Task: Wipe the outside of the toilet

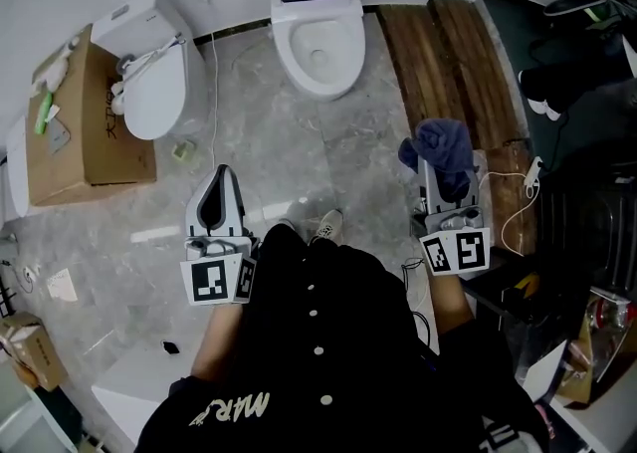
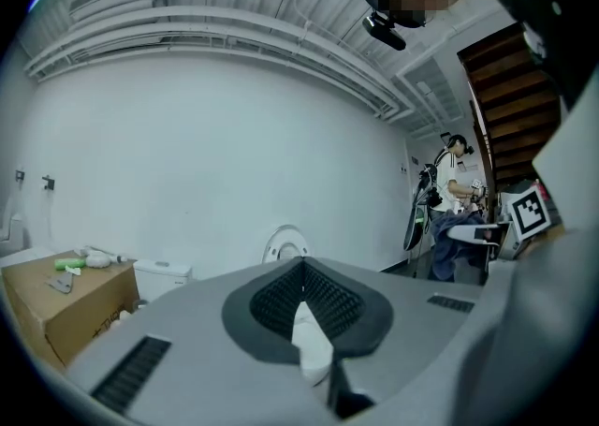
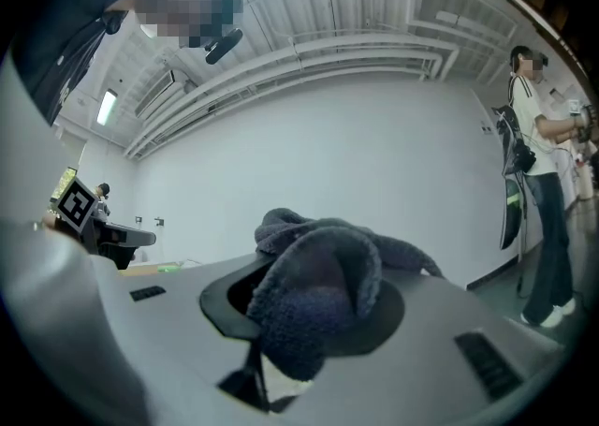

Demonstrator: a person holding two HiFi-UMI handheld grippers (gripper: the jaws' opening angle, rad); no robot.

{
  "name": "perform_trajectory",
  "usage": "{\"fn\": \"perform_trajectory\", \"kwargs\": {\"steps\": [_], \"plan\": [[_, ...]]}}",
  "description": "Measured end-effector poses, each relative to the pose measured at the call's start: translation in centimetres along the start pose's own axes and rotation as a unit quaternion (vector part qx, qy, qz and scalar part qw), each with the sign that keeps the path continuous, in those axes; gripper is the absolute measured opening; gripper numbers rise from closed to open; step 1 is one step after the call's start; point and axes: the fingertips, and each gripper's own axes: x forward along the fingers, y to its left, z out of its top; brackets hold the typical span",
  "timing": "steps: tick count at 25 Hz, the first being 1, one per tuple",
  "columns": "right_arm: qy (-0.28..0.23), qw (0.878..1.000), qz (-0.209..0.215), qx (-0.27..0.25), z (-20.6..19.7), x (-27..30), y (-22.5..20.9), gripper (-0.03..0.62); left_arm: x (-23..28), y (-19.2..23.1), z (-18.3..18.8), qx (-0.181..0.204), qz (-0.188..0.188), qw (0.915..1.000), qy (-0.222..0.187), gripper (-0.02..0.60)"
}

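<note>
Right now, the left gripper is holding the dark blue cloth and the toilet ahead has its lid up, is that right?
Not quite. The dark blue cloth is clamped in the right gripper, as the right gripper view shows; the left gripper is shut with nothing in it. The toilet ahead does have its lid up.

The toilet (image 1: 343, 53) is glossy and smooth, the cloth (image 1: 445, 147) fuzzy, the stone floor (image 1: 279, 152) polished.

The toilet (image 1: 317, 15) is white, the cloth (image 1: 445, 147) dark blue
</note>
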Motion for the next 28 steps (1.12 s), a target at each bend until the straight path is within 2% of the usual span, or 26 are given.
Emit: {"fn": "perform_trajectory", "kwargs": {"steps": [4,7,12,16,20,23,28], "plan": [[0.012,1.000,-0.005,0.002,-1.2,2.5,0.3,0.130,1.5,1.7,-1.8,-0.002,0.003,0.9997,0.025,0.009],[0.016,1.000,-0.010,-0.014,-1.5,4.6,0.7,0.130,3.9,2.8,-2.2,-0.007,-0.013,0.9996,0.024,0.009],[0.025,0.998,-0.014,-0.050,-0.4,6.8,0.1,0.130,8.9,3.2,0.3,0.004,-0.044,0.9990,0.009,0.009],[0.028,0.999,-0.028,-0.035,-0.7,9.3,-0.6,0.129,12.1,4.3,1.1,0.009,-0.057,0.9983,-0.001,0.009],[0.037,0.999,-0.007,-0.035,-2.2,11.2,0.5,0.130,13.6,5.6,-0.1,0.009,-0.054,0.9983,0.018,0.009],[0.038,0.999,-0.012,-0.018,-3.5,12.3,0.1,0.130,14.5,5.6,-0.7,0.022,-0.060,0.9977,0.022,0.009],[0.033,0.999,-0.017,-0.013,-6.3,13.9,-1.0,0.130,16.5,6.1,-2.3,0.023,-0.065,0.9976,0.009,0.009]]}}
